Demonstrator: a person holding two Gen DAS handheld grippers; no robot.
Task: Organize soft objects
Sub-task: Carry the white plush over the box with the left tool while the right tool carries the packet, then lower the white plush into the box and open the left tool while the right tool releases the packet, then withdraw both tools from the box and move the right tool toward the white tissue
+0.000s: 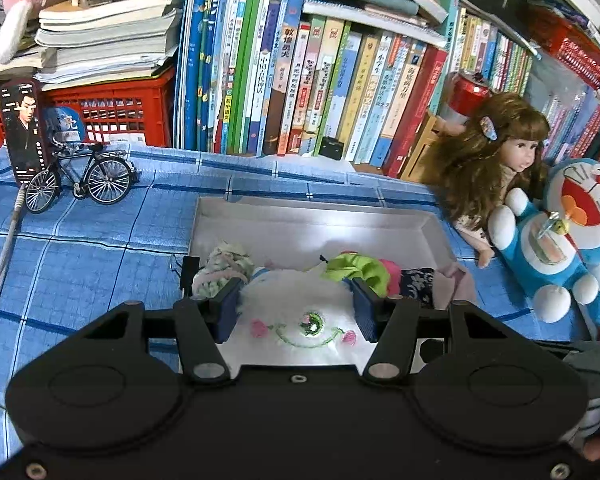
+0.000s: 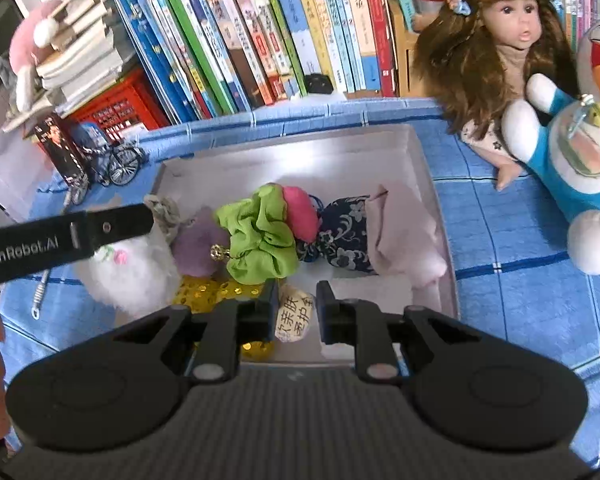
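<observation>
- Nearest me, my left tool [image 1: 296,312] grips a fluffy white plush [image 1: 296,316] with a stitched face, low over the near end of the grey tray [image 1: 312,220].
- My right tool [image 2: 294,312] is pinched narrow on a small cream tag [image 2: 294,316] with printed characters.
- Beyond lie a green scrunchie [image 2: 260,236], a navy floral pouch [image 2: 346,236] and a pink cloth [image 2: 404,236], packed close together.
- Risk, I judge: the plush could snag the scrunchie and drag it out.

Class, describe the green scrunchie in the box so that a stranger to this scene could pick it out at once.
Find the shallow white box on the blue checked cloth in front of the row of books. Among the soft things across its middle, the scrunchie lies between a purple pouch and a pink ball. It alone is bright lime green and gathered into ruffles.
</observation>
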